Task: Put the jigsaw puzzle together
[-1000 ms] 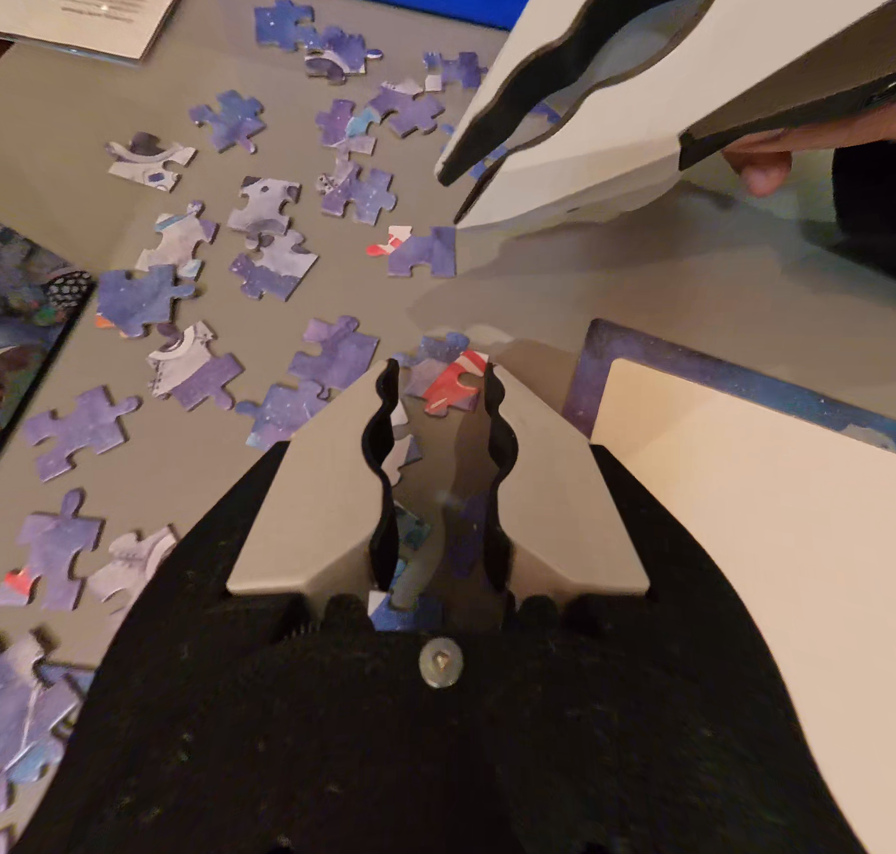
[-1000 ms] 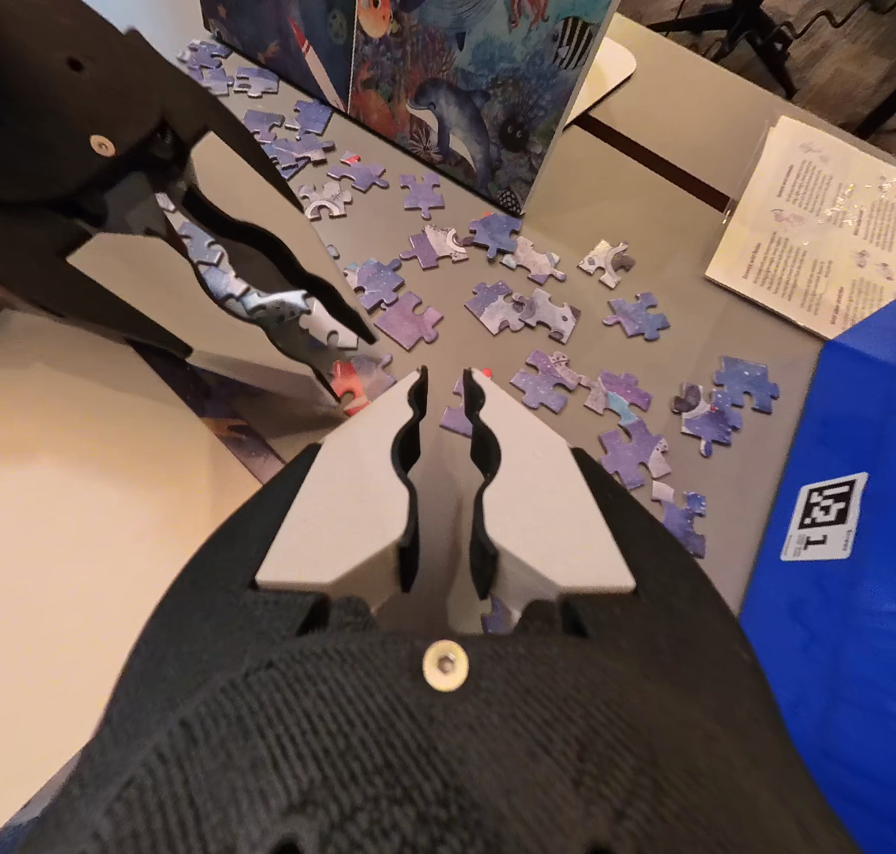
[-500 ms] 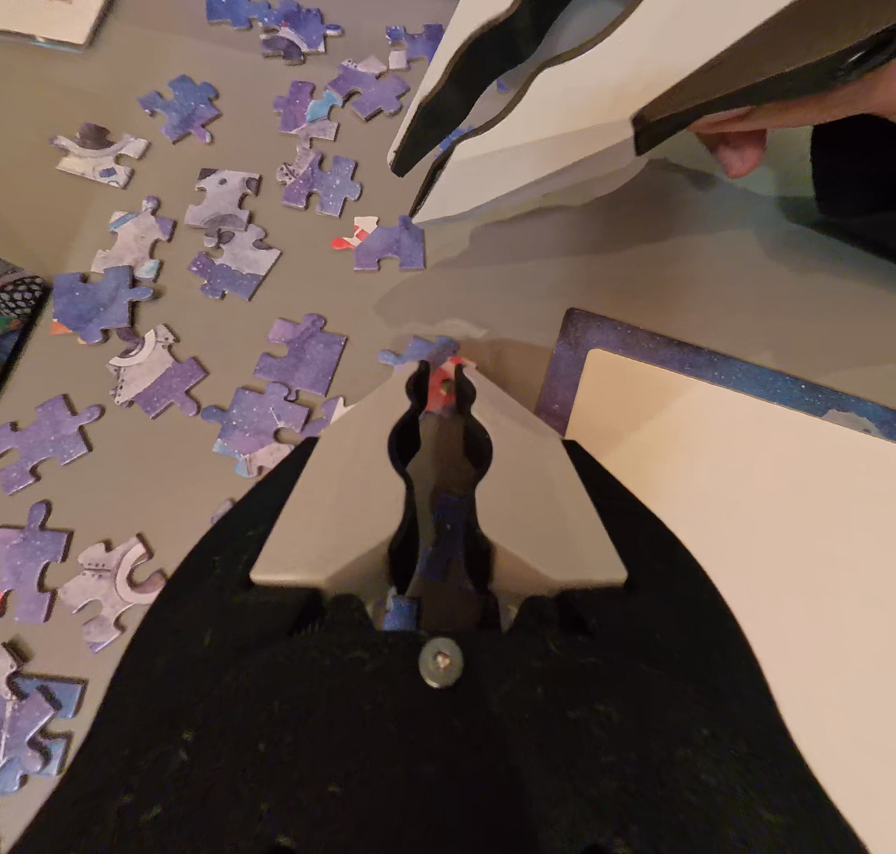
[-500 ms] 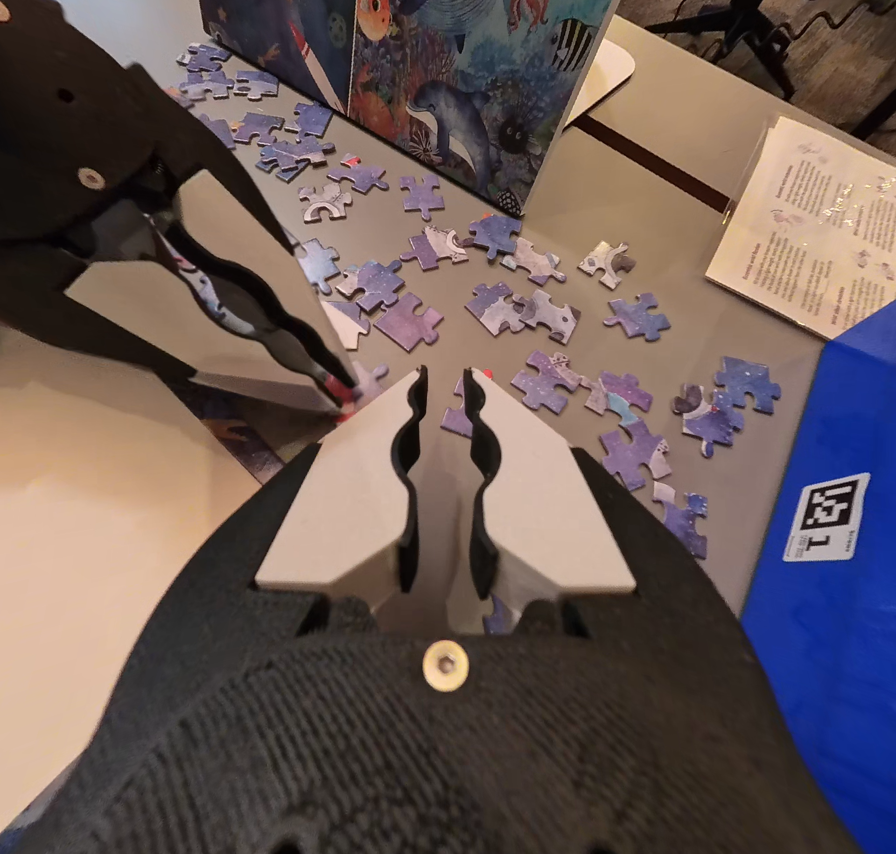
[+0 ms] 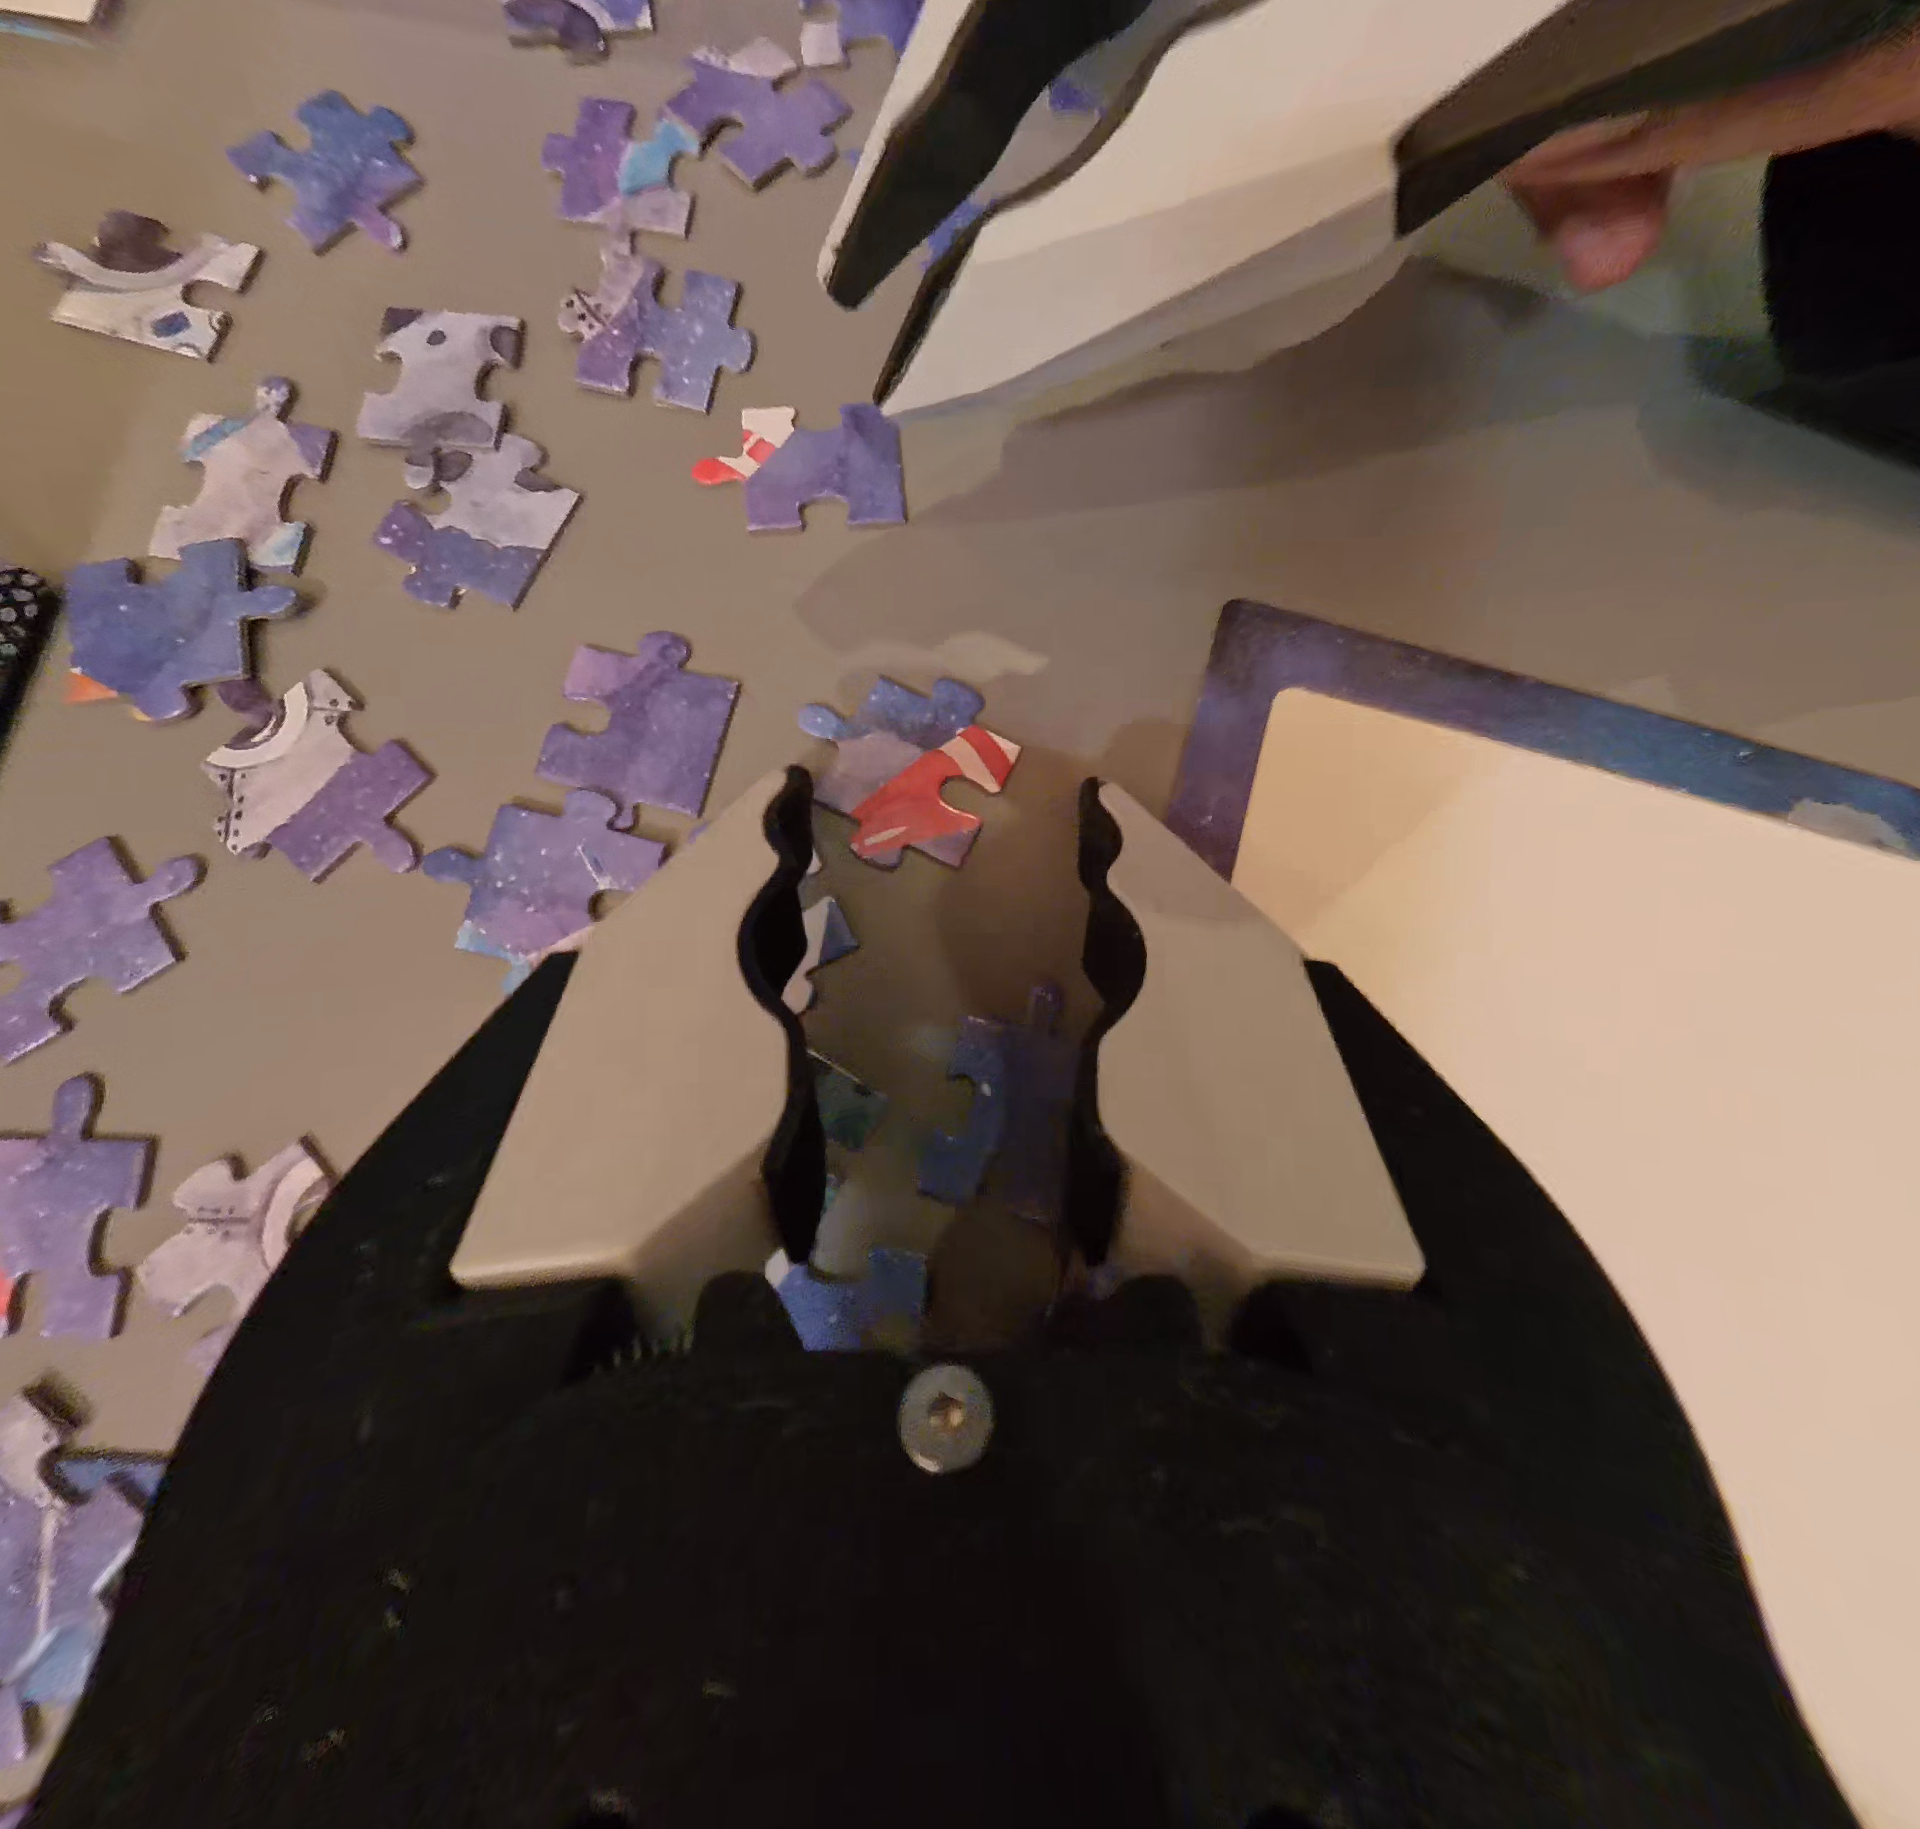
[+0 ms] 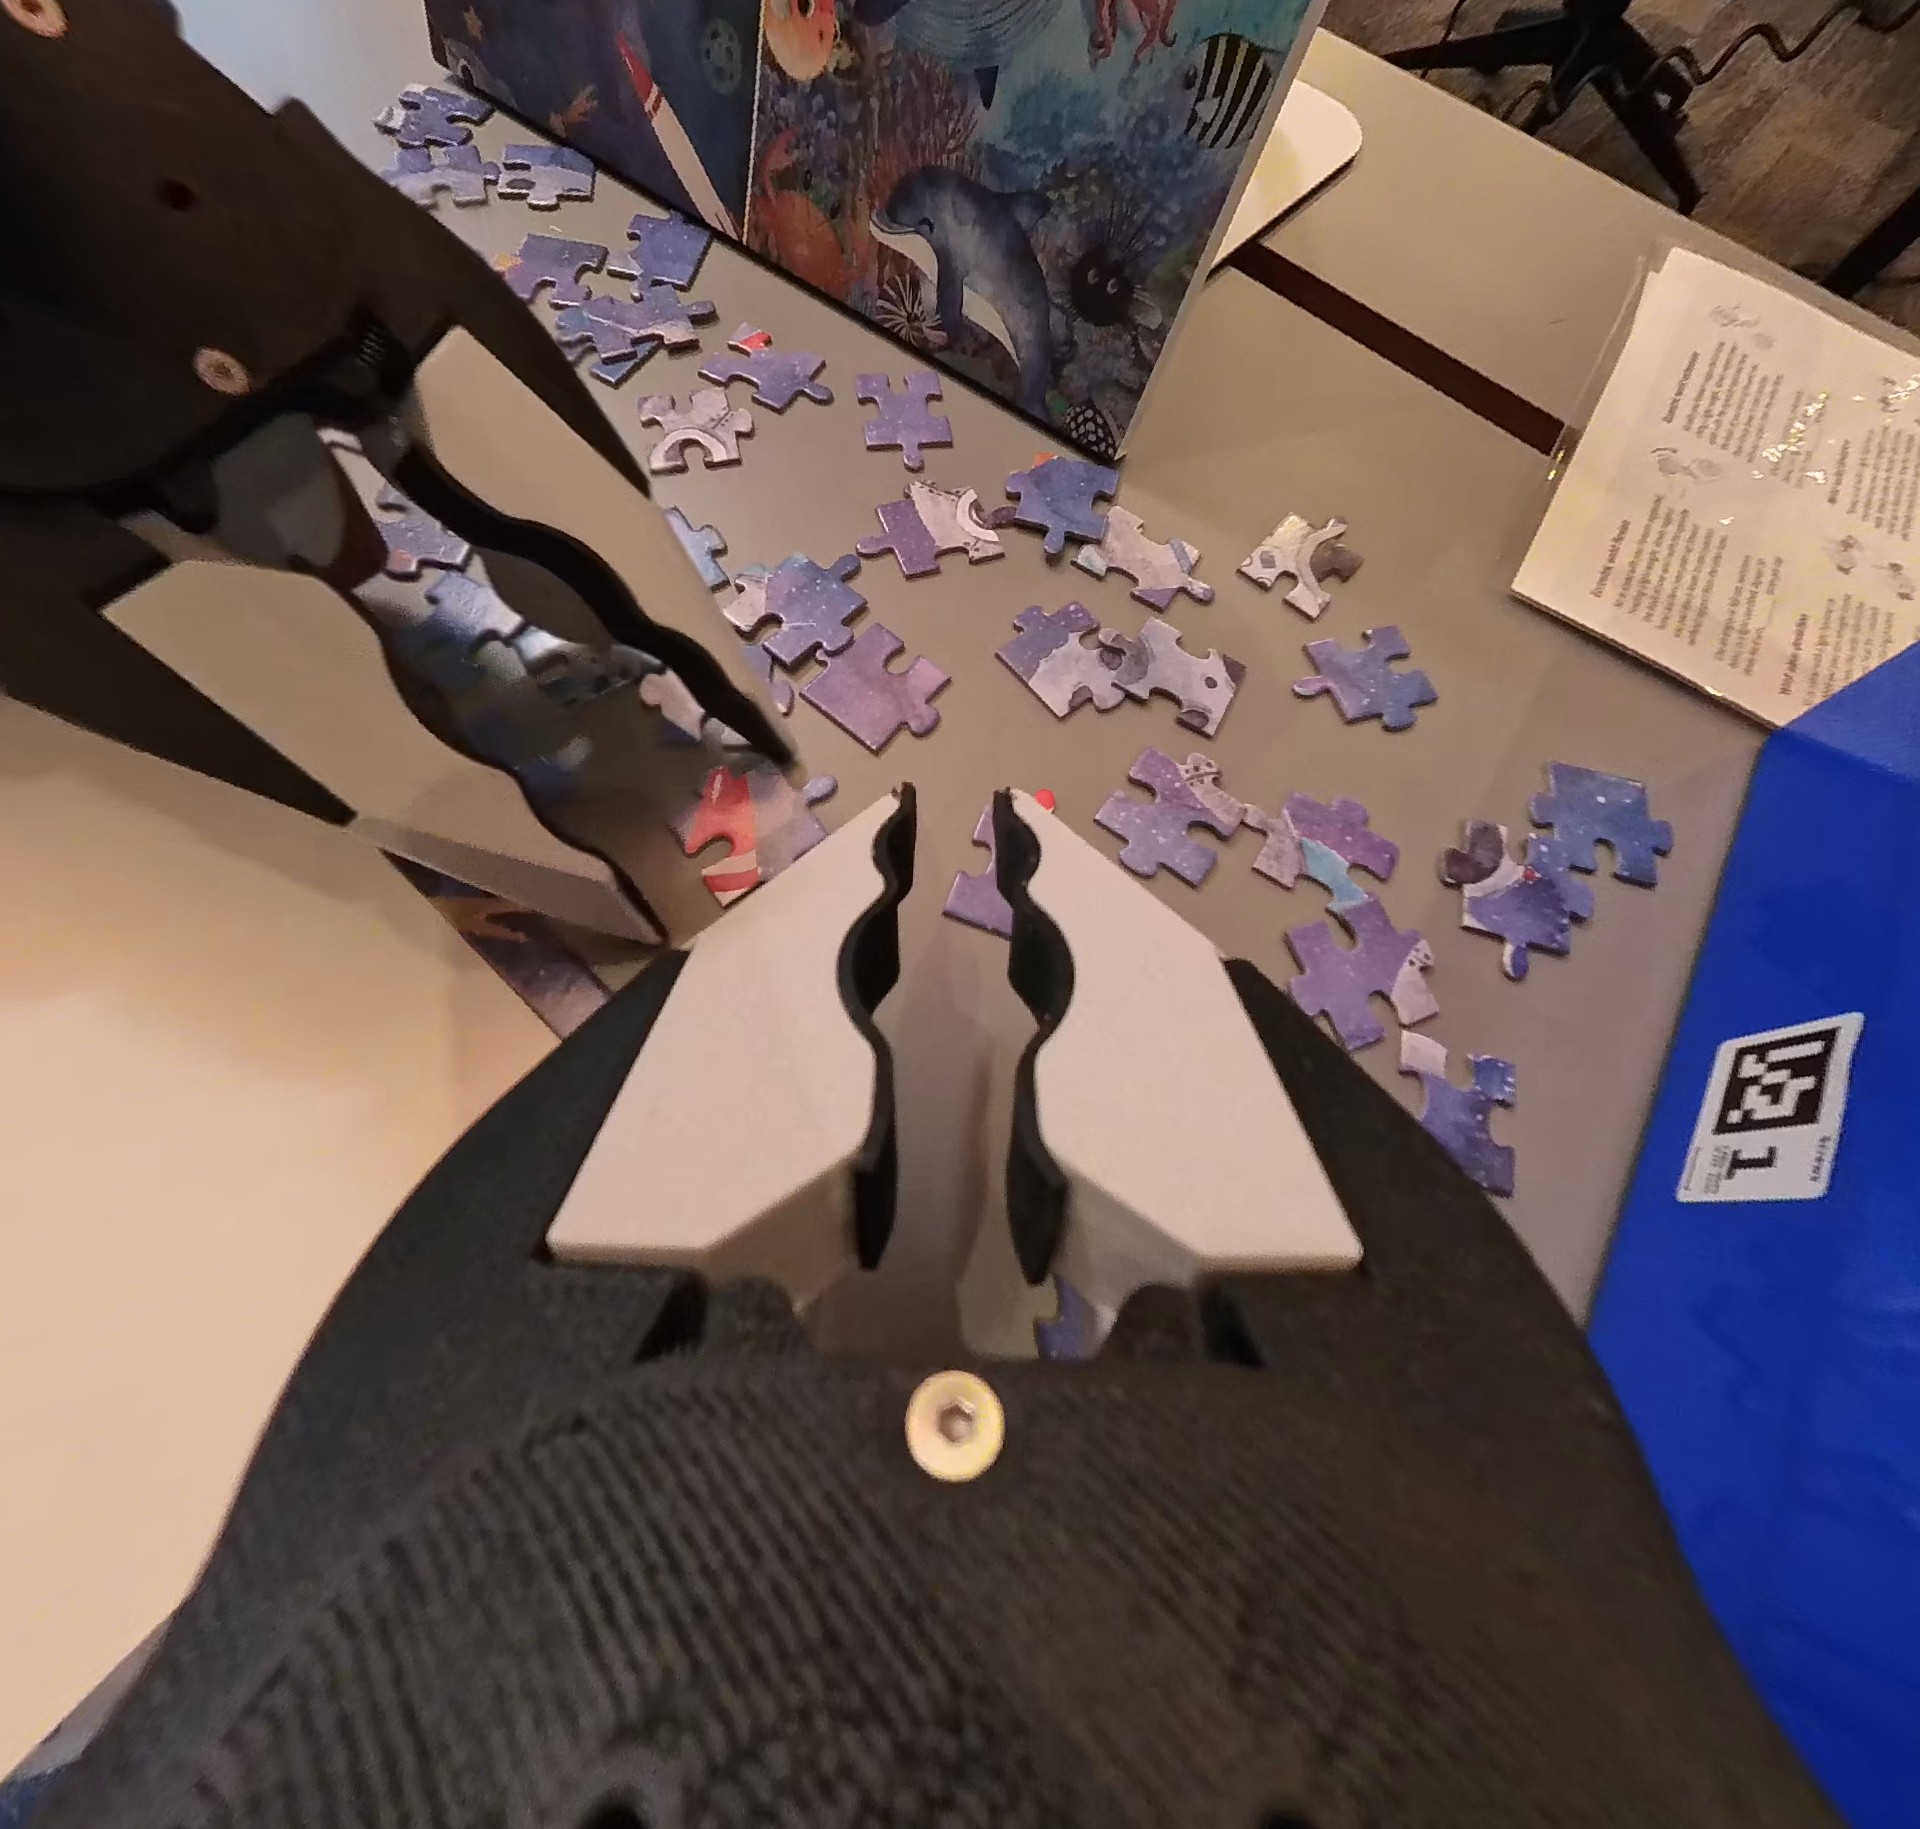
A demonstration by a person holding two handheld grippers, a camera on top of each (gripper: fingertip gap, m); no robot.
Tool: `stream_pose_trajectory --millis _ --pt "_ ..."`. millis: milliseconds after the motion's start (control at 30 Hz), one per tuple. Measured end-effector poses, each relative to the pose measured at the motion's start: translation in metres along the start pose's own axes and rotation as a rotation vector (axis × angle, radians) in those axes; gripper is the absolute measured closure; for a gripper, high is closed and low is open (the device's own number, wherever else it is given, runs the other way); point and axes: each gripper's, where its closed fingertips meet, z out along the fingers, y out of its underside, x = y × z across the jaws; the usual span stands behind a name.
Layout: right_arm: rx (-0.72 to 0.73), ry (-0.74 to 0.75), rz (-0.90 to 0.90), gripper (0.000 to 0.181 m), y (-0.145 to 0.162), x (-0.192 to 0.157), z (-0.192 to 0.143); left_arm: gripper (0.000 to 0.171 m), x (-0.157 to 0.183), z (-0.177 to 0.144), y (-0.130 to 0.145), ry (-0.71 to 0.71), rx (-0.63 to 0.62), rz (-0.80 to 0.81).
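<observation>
Many loose purple and blue puzzle pieces [image 5: 644,719] lie on the grey table. My left gripper [image 5: 935,792] is open and low over the table, its tips on either side of a red-and-purple piece [image 5: 925,792] that lies flat by the corner of the puzzle board [image 5: 1455,699]. A dark blue piece [image 5: 1003,1104] lies under the fingers. The right wrist view shows the left gripper [image 6: 712,844] standing over that red piece [image 6: 727,823]. My right gripper [image 6: 954,800] is shut to a narrow gap, empty, above another purple piece [image 6: 977,886]. It also shows in the left wrist view [image 5: 873,345].
The cream puzzle board with a purple border [image 6: 208,1052] fills the left. The upright picture box [image 6: 935,169] stands at the back. A blue box with a square marker [image 6: 1818,1052] is at the right, a printed sheet [image 6: 1714,491] behind it. A hand [image 5: 1600,221] holds the right gripper. Across from one pair of fingers to the other is roughly 7 centimeters.
My left gripper narrowed over the red-and-purple piece half a second ago and is now wide open again, with the piece still on the table. My right gripper has barely moved.
</observation>
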Motion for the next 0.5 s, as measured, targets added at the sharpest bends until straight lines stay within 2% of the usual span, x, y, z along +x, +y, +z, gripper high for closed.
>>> stream_pose_trajectory --millis 133,267,500 --pt "0.015 0.003 0.000 0.168 -0.0034 0.0006 -0.0032 0.119 -0.0022 0.0015 -0.0013 0.013 -0.015 0.022" --pt "0.021 0.002 0.006 0.168 -0.0042 0.0015 -0.0045 0.148 0.0027 -0.0007 0.0004 0.029 -0.002 -0.002" --pt "0.023 0.006 -0.012 0.168 -0.0064 -0.0011 -0.0056 0.149 0.0049 -0.0033 0.0028 -0.003 0.009 0.001"
